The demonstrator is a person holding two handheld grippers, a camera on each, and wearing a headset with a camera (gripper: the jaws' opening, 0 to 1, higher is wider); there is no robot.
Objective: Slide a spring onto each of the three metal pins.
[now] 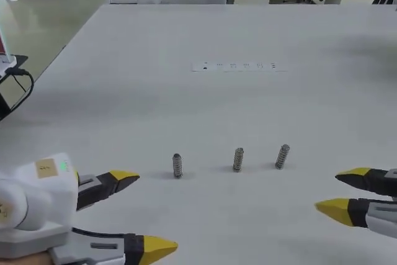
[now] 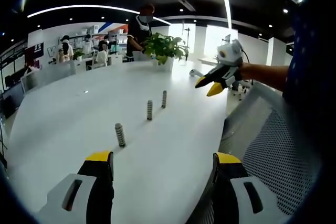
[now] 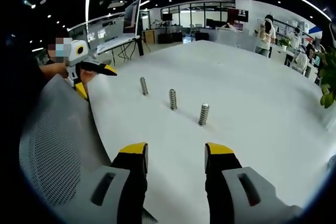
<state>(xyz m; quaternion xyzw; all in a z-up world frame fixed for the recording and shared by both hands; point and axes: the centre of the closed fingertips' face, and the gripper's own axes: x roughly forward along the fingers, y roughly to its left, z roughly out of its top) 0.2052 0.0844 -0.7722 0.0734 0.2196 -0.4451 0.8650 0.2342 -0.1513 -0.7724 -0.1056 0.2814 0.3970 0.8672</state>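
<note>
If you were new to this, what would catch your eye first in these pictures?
The three spring-wrapped pins draw the eye first, standing upright in a row in the middle of the wide white table. Then come the yellow-tipped left tongs and right tongs, both open and empty, flanking the row at the near corners.

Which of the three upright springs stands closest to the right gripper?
The spring at the right end of the row in the head view. The middle spring and the left spring stand progressively farther from the right gripper.
</note>
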